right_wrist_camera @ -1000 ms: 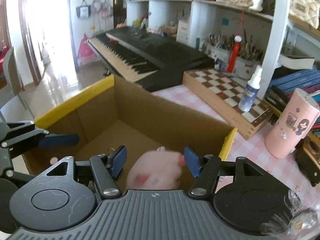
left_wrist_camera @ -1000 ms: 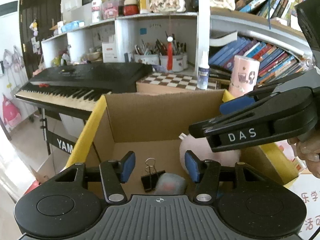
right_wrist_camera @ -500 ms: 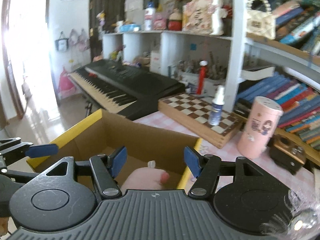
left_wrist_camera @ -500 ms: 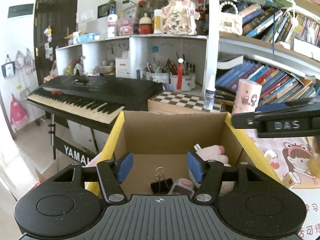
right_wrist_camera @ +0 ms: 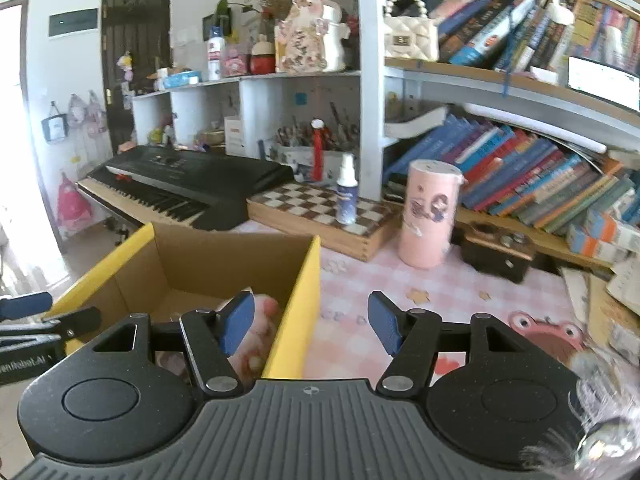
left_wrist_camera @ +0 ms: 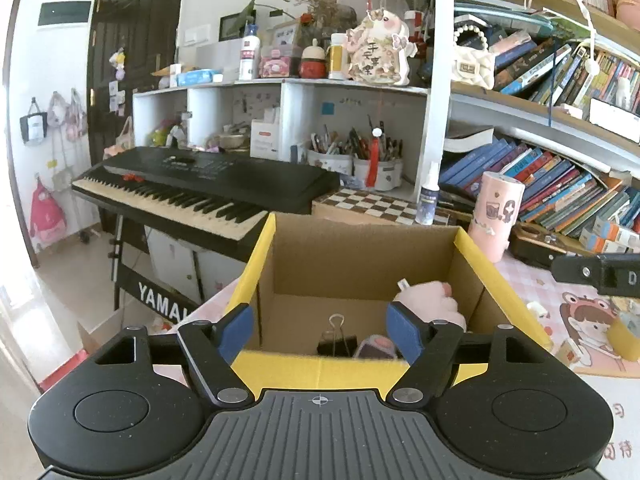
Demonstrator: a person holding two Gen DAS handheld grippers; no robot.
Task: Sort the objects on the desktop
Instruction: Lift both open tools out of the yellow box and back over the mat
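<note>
An open cardboard box (left_wrist_camera: 360, 264) with yellow flaps stands on the pink checked tablecloth (right_wrist_camera: 460, 280); inside lie a pink plush toy (left_wrist_camera: 428, 300), a black binder clip (left_wrist_camera: 337, 342) and a small grey-and-pink item (left_wrist_camera: 378, 346) beside it. The left gripper (left_wrist_camera: 320, 330) hovers at the box's near flap, its jaws opening with nothing between them. The right gripper (right_wrist_camera: 308, 316) straddles the box's right wall, fingers parted and gripping nothing. The left view alone shows the clip and "YAMA" on the keyboard stand (left_wrist_camera: 160, 300); the right view alone shows the dark wooden box (right_wrist_camera: 496, 252) past the pink canister (right_wrist_camera: 430, 216). Other labels are unreadable.
</note>
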